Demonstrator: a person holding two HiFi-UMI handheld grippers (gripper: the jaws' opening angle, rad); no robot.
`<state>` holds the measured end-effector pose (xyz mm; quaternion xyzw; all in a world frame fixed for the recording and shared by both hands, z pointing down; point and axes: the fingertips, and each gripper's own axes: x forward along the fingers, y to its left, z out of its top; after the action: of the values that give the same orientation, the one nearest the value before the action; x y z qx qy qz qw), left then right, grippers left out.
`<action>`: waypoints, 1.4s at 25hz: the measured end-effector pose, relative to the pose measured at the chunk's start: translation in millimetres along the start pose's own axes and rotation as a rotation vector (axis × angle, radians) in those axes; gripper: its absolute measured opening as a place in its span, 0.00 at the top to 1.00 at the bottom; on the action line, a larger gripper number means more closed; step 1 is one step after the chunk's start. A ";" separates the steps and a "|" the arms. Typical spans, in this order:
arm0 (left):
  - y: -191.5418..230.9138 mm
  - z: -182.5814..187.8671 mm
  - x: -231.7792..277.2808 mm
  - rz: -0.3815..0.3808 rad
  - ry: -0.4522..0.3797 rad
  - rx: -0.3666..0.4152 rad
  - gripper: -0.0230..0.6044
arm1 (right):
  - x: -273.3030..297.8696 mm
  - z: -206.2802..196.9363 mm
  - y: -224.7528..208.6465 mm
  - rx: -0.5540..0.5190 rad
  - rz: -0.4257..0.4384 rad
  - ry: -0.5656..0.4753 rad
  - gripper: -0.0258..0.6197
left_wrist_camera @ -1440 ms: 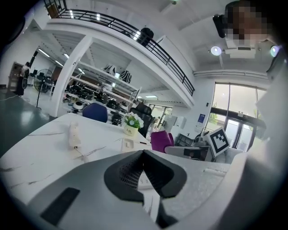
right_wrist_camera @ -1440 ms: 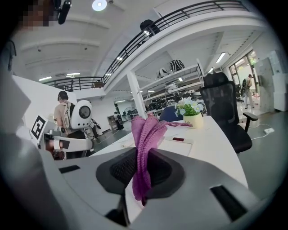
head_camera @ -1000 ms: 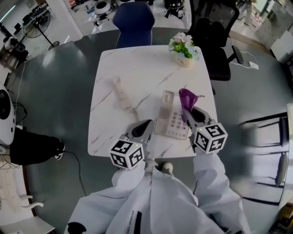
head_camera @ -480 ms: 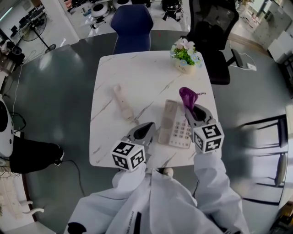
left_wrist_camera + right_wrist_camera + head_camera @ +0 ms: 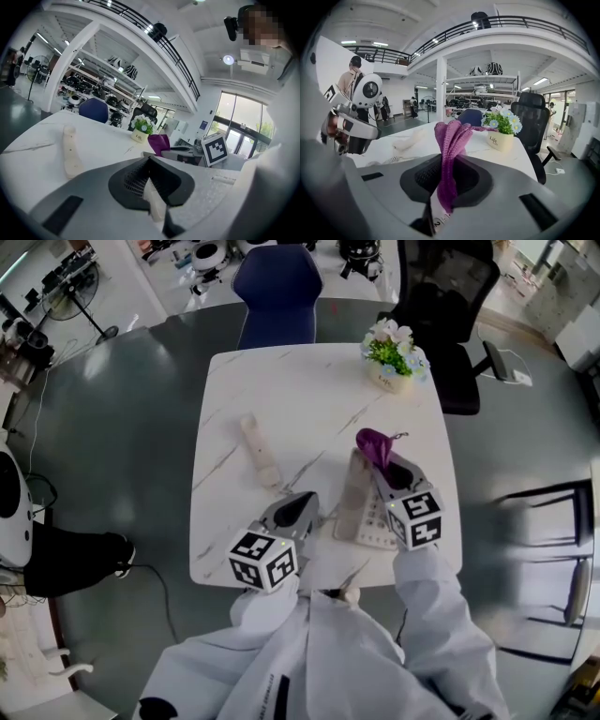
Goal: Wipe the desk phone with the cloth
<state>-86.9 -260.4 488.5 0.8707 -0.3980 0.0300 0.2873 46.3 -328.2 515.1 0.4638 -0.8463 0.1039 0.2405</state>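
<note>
The cream desk phone (image 5: 354, 512) lies on the white marble table (image 5: 300, 390). Its handset (image 5: 260, 451) is off the base, further left on the table, and also shows in the left gripper view (image 5: 69, 152). My right gripper (image 5: 380, 465) is over the phone's far right part, shut on a purple cloth (image 5: 375, 444) that sticks out past the jaws (image 5: 450, 140). Keypad digits (image 5: 436, 224) show just under those jaws. My left gripper (image 5: 305, 502) is shut with nothing in it, at the phone's left edge.
A white pot of flowers (image 5: 394, 351) stands at the table's far right corner. A blue chair (image 5: 277, 292) and a black office chair (image 5: 450, 306) stand beyond the table. The coiled cord (image 5: 379, 161) lies between handset and phone.
My right gripper has carried the purple cloth leftwards, from beside the phone to over its base. The left gripper has barely moved.
</note>
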 end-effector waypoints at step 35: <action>1.6 -6.7 -30.2 -0.011 -0.012 -0.003 0.97 | -2.4 -32.9 39.9 0.034 0.087 0.202 0.90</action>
<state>-107.4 -237.3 486.4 0.8728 -0.3948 0.0228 0.2862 24.3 -291.4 544.2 0.4179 -0.8353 0.1745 0.3119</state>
